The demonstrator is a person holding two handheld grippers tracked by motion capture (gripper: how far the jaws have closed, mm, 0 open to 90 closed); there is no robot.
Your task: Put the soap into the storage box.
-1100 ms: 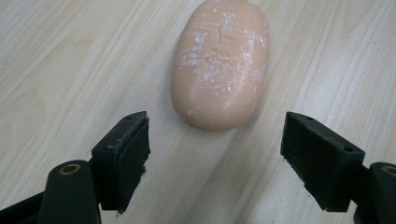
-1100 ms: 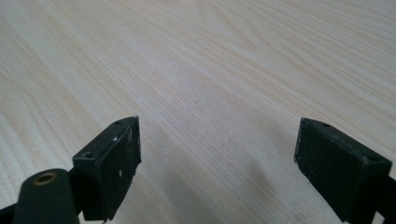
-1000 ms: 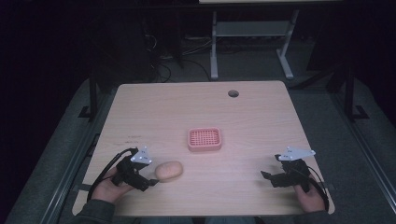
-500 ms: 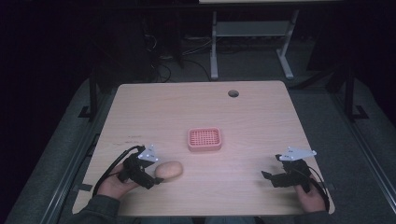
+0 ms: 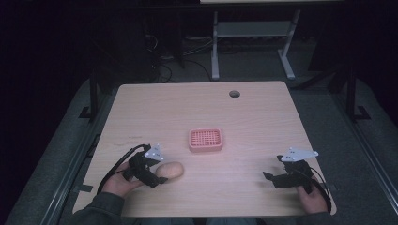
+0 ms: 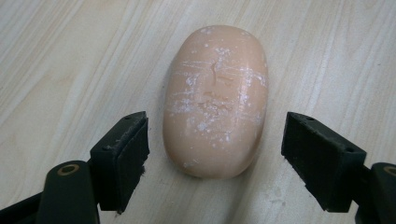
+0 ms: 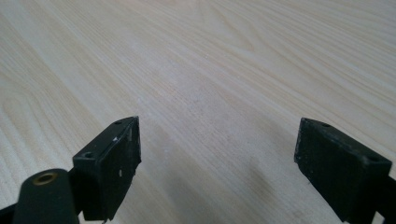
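Note:
A peach-coloured oval soap bar (image 5: 171, 170) (image 6: 217, 98) lies flat on the wooden table (image 5: 197, 108), near its front left. My left gripper (image 5: 158, 174) (image 6: 217, 161) is open, its jaws standing on either side of the bar's near end without touching it. A pink perforated soap dish (image 5: 205, 139) sits at the table's middle. My right gripper (image 5: 271, 178) (image 7: 219, 163) rests open at the front right, with bare wood between its jaws.
A round cable hole (image 5: 234, 93) is near the table's far edge. Beyond the table stand the legs of a metal frame (image 5: 215, 51) on a dark floor. The person's hands hold both grippers close to the table's front edge.
My left gripper has moved right towards the soap bar, so its jaws now straddle the bar's near end. The right gripper has stayed in place.

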